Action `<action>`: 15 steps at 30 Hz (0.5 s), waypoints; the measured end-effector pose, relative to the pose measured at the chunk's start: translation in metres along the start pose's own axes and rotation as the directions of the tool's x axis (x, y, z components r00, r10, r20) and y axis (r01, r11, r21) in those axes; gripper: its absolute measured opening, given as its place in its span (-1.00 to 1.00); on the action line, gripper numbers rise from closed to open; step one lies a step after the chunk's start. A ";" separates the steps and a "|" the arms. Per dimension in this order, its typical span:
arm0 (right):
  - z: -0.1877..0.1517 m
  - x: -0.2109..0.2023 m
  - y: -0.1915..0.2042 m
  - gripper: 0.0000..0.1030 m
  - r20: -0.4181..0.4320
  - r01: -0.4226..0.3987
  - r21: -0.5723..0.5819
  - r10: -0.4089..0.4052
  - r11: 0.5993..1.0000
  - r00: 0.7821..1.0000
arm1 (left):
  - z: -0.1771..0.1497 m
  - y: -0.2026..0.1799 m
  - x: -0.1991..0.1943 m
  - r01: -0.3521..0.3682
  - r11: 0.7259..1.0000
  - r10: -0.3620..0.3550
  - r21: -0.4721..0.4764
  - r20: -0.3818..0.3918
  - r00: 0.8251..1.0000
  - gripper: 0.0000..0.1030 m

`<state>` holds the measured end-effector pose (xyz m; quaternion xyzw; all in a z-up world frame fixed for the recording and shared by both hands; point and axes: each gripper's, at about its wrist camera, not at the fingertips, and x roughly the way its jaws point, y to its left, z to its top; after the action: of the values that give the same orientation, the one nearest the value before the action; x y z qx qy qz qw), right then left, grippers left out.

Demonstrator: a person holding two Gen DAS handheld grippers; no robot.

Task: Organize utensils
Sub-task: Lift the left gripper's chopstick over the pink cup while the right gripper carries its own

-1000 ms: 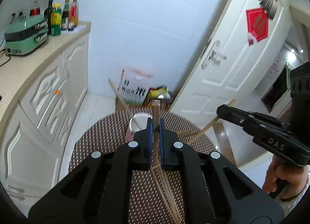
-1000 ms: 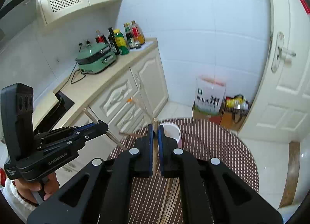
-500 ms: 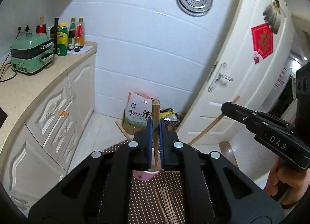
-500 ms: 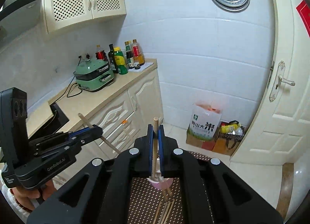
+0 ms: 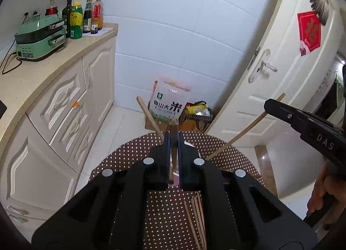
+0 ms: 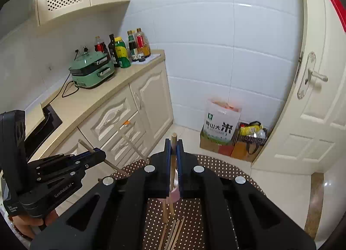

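Note:
My left gripper [image 5: 173,136] is shut on a wooden chopstick [image 5: 173,124] that stands upright between its jaws, above a pink cup [image 5: 175,179] mostly hidden behind the fingers. My right gripper [image 6: 173,143] is shut on another chopstick [image 6: 173,139], also over the pink cup [image 6: 174,193]. The right gripper shows in the left wrist view [image 5: 268,104] holding its slanted chopstick [image 5: 242,132]. The left gripper shows in the right wrist view [image 6: 101,155]. Another chopstick [image 5: 150,118] leans out of the cup. Several loose chopsticks [image 5: 195,219] lie on the table.
The round table has a brown dotted mat [image 5: 134,152]. A kitchen counter [image 5: 43,66] with a green cooker [image 5: 40,38] and bottles [image 5: 86,17] stands to the left. A rice bag [image 5: 168,102] sits on the floor by a white door [image 5: 281,66].
Both grippers have tilted back down toward the table after lifting, each still holding its chopstick. The cup and mat show more in both views again.

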<state>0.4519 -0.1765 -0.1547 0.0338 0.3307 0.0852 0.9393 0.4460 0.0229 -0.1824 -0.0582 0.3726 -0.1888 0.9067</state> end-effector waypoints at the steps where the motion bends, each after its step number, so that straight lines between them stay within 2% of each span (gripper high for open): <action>1: -0.002 0.001 -0.001 -0.92 -0.007 -0.002 0.003 0.002 1.000 1.000 | -0.003 0.000 0.002 0.000 1.000 0.000 0.002 -0.010 1.000 -0.88; 15: -0.033 0.028 -0.007 -0.92 -0.127 -0.020 0.075 0.030 0.997 0.992 | -0.021 -0.005 0.017 0.002 1.000 0.000 0.024 -0.079 0.997 -0.87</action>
<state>0.4533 -0.1778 -0.1983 0.0671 0.3925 0.0866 0.9132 0.4413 0.0128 -0.2074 -0.0398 0.4057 -0.1958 0.8919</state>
